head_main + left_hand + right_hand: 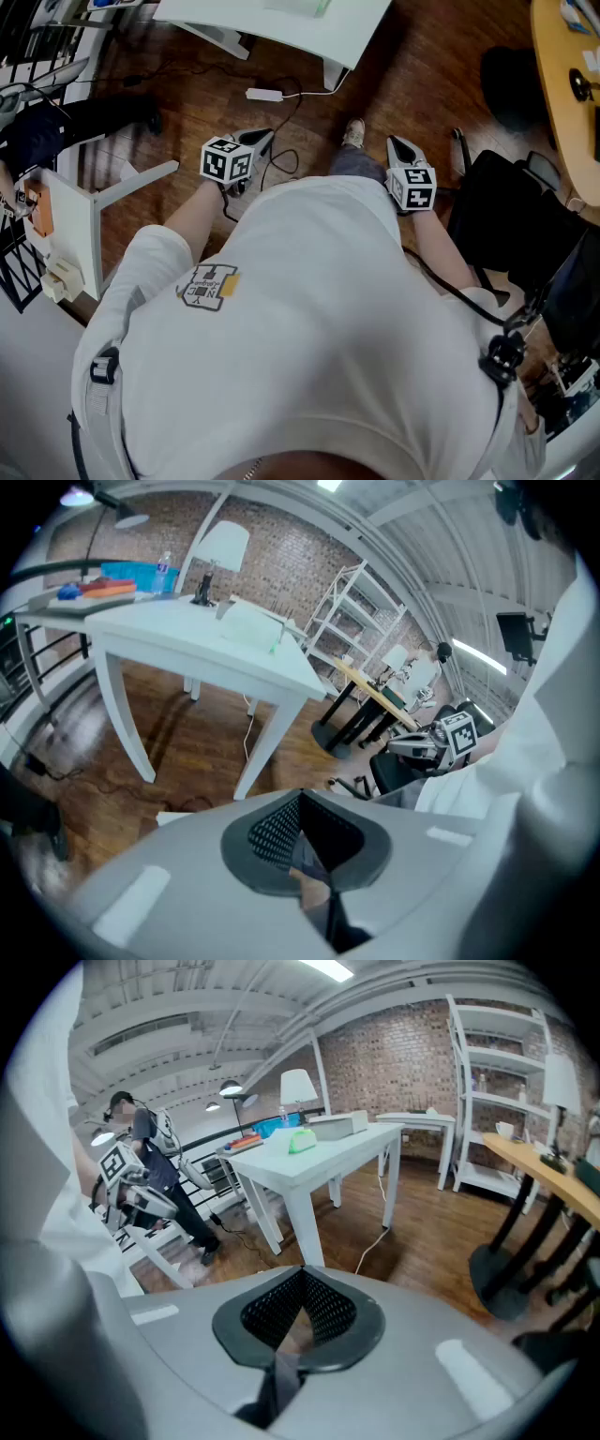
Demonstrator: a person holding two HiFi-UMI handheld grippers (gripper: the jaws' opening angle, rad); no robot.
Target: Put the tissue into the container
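Both grippers are empty with their jaws pressed together: the left gripper (302, 841) shows its two dark meshed pads meeting at a seam with only floor behind, and the right gripper (298, 1309) looks the same. Neither the tissue nor the container can be picked out for certain in any view. My guess is that they are among the things on the white table (323, 1155), where a pale green thing (302, 1141) and a white box (337, 1125) sit near each other, but which is which I cannot tell. A tissue should be nearly weightless, limp and easy to tear, and it will drape and fold instead of holding a shape, so I would pinch a raised corner or a gathered crease with just the fingertips, gently and without dragging it across the tabletop. The head view is mostly filled by the person's own white top (300, 319) and shows both grippers held out, well apart, above the wooden floor (412, 84), with only the near edge of the table and nothing readable on it. The gripper views give the tabletop from the side: the left one adds a blue tray (131, 572) and a lamp (220, 550) at the far end, while the right one alone shows a second person (150, 1162) standing beyond the table and tall white shelving (497, 1082) against a brick wall
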